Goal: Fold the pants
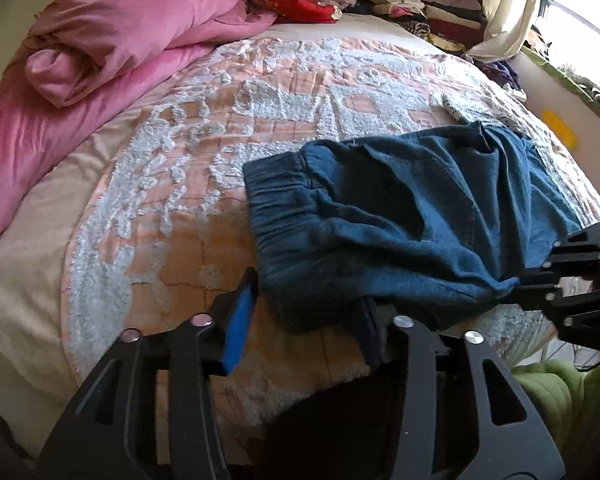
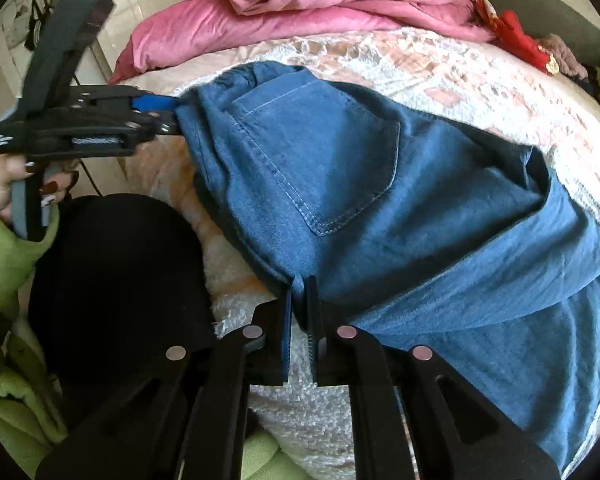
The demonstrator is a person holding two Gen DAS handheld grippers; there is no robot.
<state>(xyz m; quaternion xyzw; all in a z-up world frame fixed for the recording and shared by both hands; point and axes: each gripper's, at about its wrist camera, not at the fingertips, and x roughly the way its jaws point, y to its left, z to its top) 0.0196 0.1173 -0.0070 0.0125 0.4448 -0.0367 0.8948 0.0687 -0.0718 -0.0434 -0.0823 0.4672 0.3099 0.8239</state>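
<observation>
Blue denim pants (image 1: 400,216) lie bunched on the bed, waistband to the left; in the right wrist view (image 2: 360,184) a back pocket faces up. My left gripper (image 1: 308,292) is open at the pants' near edge, its right finger under the cloth. It also shows in the right wrist view (image 2: 168,116), touching the waistband corner. My right gripper (image 2: 299,292) is shut on the pants' near edge. It shows at the right in the left wrist view (image 1: 516,284), pinching the cloth.
A peach and white quilt (image 1: 228,152) covers the bed. A pink duvet (image 1: 112,40) lies rolled at the back left. Stacks of folded clothes (image 1: 424,8) and a red garment (image 1: 300,4) sit at the back. A window (image 1: 580,28) is at the right.
</observation>
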